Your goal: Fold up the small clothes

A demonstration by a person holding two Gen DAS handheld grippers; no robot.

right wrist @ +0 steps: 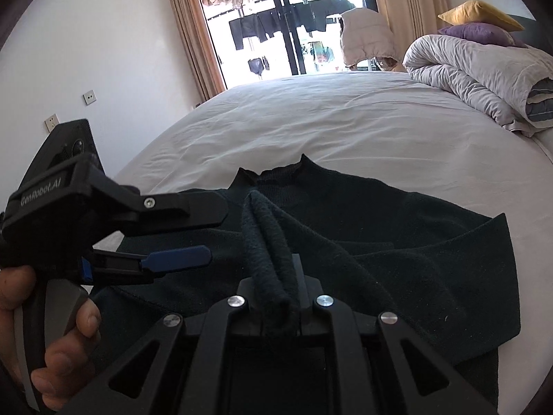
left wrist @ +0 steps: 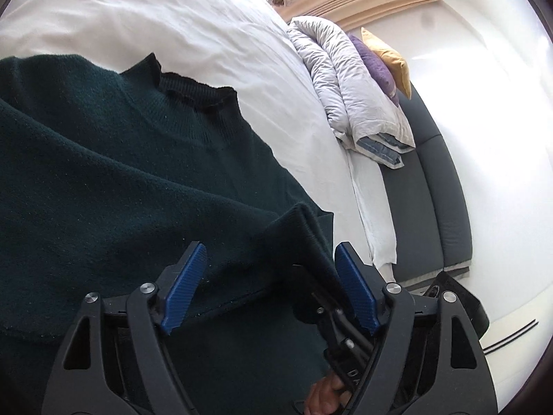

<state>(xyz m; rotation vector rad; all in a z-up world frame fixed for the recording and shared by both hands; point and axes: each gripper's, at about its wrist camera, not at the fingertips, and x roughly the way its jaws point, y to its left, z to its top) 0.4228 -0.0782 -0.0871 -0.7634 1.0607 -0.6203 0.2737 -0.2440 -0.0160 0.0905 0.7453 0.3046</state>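
Note:
A dark green knit sweater (left wrist: 114, 173) lies flat on the white bed, collar (left wrist: 197, 93) toward the far side. It also shows in the right wrist view (right wrist: 397, 228). My left gripper (left wrist: 269, 256) is open just above the sweater, blue pads (left wrist: 183, 287) spread wide, empty. It shows from the side at the left of the right wrist view (right wrist: 204, 231). My right gripper (right wrist: 276, 276) is shut on a bunched fold of the sweater (right wrist: 266, 242), lifted over the body of the garment. A sleeve cuff (left wrist: 304, 221) rises between the left fingers.
The white bed sheet (right wrist: 311, 121) stretches beyond the sweater. A rolled grey duvet (right wrist: 484, 72) with purple and yellow pillows (right wrist: 480, 20) sits at the bed's head. A dark grey padded bench (left wrist: 432, 200) runs beside the bed. Laundry hangs outside a balcony door (right wrist: 283, 17).

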